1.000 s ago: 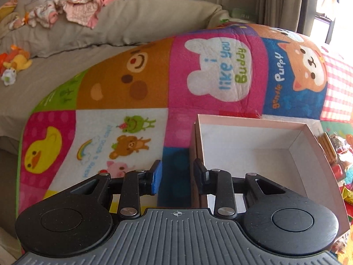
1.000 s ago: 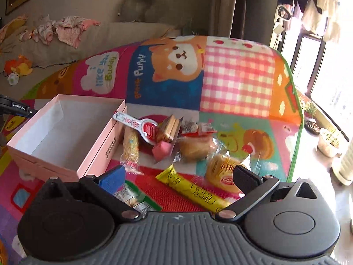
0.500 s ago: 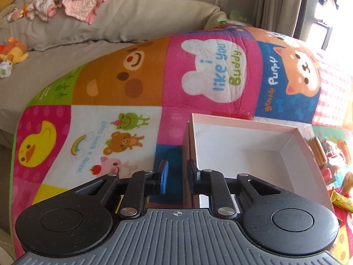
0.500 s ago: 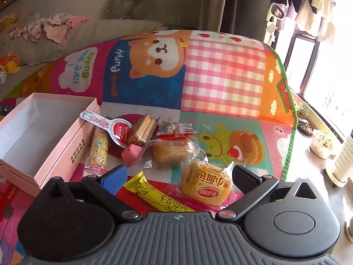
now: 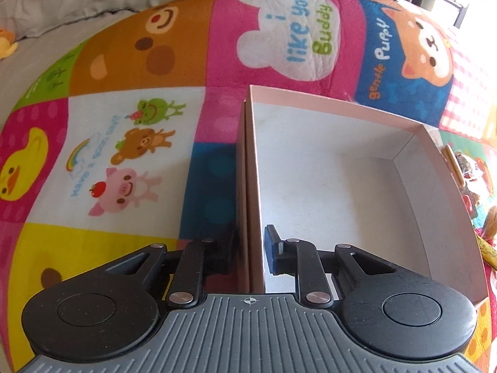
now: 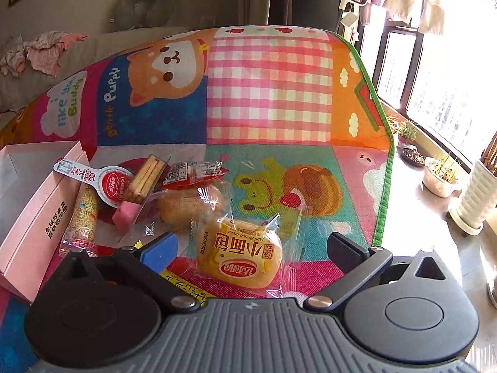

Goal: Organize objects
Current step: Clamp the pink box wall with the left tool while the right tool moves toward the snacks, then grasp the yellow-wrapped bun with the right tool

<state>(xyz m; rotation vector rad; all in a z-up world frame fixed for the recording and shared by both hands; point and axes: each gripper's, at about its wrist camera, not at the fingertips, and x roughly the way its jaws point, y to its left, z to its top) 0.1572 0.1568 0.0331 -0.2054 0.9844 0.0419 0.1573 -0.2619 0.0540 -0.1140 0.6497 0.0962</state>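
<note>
2 padded fingers of my left gripper point(image 5: 250, 251) straddle the near-left wall of the pink cardboard box point(image 5: 341, 105), jaws just widening slightly. My right gripper point(image 6: 253, 248) gapes wide over a crinkly wrapped bun point(image 6: 239, 255) on the quilted mat point(image 6: 270, 93).

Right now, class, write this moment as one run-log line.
left gripper: straddling box wall, jaws just opened slightly | right gripper: open over bun | box: empty
</note>
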